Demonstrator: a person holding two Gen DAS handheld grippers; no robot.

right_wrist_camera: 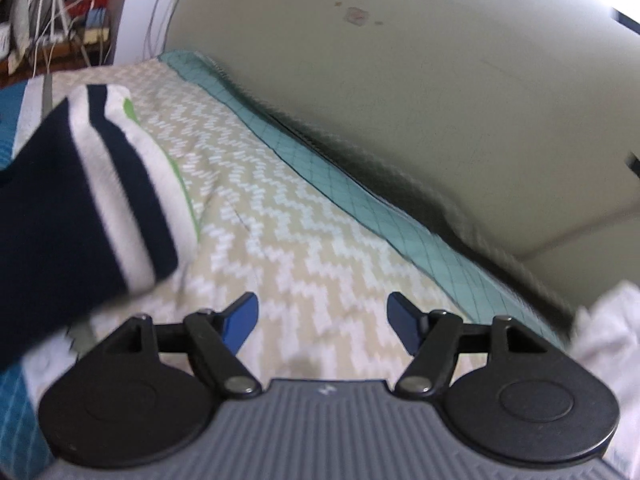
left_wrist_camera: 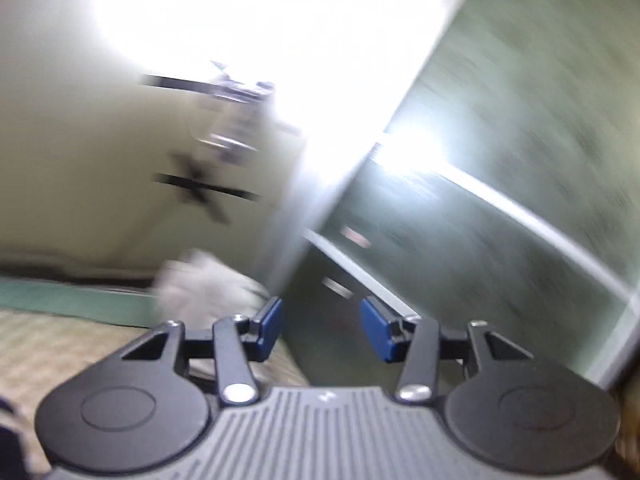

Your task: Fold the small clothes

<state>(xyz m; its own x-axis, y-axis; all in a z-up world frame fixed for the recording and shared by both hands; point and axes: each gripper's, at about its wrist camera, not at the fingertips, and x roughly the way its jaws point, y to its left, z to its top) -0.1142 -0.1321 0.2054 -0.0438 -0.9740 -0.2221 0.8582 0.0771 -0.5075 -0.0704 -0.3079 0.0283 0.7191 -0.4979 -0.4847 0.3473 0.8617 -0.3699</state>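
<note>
- Hovering with nothing between its blue pads, the left gripper (left_wrist_camera: 320, 326) was spread wide, pointed at a blurred wall
- A crumpled white cloth (left_wrist_camera: 204, 288) lay at lower left of that frame
- The right gripper (right_wrist_camera: 323, 322) gaped, released, above the beige zigzag bedspread (right_wrist_camera: 280, 216)
- A navy-and-white striped garment (right_wrist_camera: 80, 208) lay at left of that frame

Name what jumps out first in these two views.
In the right wrist view, a navy-and-white striped garment lies at left on the zigzag-patterned bedspread, the right gripper open and empty above it. The left wrist view is motion-blurred, with glare at top; the left gripper is open too.
</note>
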